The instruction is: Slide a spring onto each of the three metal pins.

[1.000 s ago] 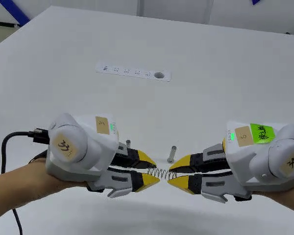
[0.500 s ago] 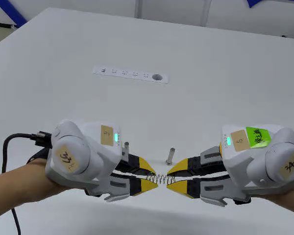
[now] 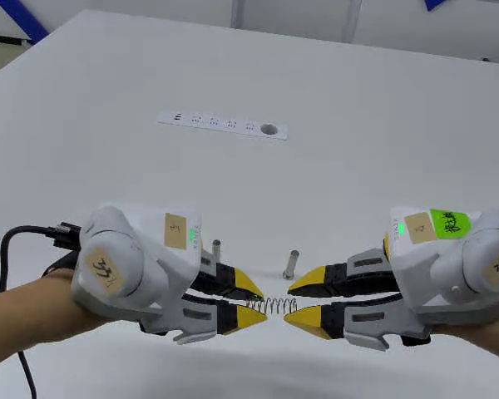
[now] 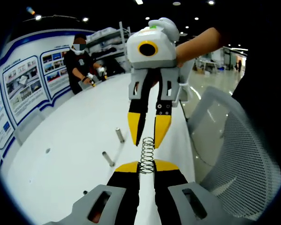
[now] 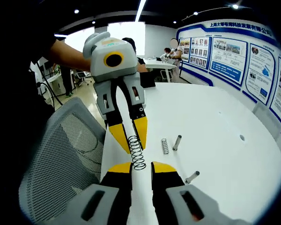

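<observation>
The left gripper (image 3: 264, 305) pinches the light, probably floppy spring (image 4: 147, 151) by its left end, the right gripper (image 5: 141, 165) spread round the other

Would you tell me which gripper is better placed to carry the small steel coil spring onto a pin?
Left, probably. The left gripper pinches the small steel coil spring, while the right gripper's jaws stand apart around its far end. A short grey metal pin stands just beyond the left gripper.
</observation>
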{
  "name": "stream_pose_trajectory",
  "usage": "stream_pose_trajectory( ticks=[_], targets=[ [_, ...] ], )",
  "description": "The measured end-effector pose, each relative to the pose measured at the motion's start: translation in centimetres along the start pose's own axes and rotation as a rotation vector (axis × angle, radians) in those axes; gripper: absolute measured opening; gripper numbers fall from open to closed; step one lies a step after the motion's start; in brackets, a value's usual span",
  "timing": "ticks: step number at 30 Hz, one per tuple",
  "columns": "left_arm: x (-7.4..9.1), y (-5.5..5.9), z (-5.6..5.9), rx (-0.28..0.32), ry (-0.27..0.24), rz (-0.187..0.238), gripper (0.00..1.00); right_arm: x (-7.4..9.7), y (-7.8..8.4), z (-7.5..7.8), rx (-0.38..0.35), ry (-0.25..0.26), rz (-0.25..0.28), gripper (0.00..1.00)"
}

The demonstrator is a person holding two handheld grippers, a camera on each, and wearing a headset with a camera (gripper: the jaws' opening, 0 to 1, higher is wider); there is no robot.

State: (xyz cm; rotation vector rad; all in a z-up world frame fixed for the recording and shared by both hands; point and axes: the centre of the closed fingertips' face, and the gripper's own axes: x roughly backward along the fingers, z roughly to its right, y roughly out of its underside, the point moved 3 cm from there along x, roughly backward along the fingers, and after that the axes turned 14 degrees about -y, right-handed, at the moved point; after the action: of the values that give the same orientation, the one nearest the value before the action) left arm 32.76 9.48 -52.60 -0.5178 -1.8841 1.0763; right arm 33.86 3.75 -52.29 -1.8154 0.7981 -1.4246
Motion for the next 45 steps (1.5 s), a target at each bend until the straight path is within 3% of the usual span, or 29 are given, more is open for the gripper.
stream_pose_trajectory(
  ticks=[3, 5, 10, 14, 18, 33, 45],
  targets=[
    [0.1, -0.1, 0.0, 0.001, 0.000, 0.008, 0.10, 0.1, 0.4, 0.4, -0.024, 0.003, 0.002, 0.16],
    [0.1, -0.1, 0.0, 0.000, 0.001, 0.008, 0.09, 0.0, 0.3, 0.3, -0.053, -0.008, 0.030, 0.16],
    [0.2, -0.1, -0.1, 0.014, 0.002, 0.019, 0.10, 0.1, 0.0, -0.2, -0.045, -0.029, 0.062, 0.11],
    [0.2, 0.1, 0.1, -0.001, 0.009, 0.010, 0.09, 0.4, -1.2, -0.5, -0.051, -0.045, 0.117, 0.10],
    [0.1, 0.0, -0.1, 0.002, -0.003, 0.013, 0.09, 0.5, -1.7, -0.5, -0.043, -0.047, 0.115, 0.11],
    [0.3, -0.4, -0.4, 0.035, -0.026, 0.036, 0.09, 0.1, -4.3, -0.6, -0.053, -0.047, 0.227, 0.12],
    [-0.1, -1.1, -0.5, 0.054, -0.028, 0.058, 0.09, 0.2, -5.5, -0.6, -0.014, -0.019, 0.247, 0.11]
  ],
)
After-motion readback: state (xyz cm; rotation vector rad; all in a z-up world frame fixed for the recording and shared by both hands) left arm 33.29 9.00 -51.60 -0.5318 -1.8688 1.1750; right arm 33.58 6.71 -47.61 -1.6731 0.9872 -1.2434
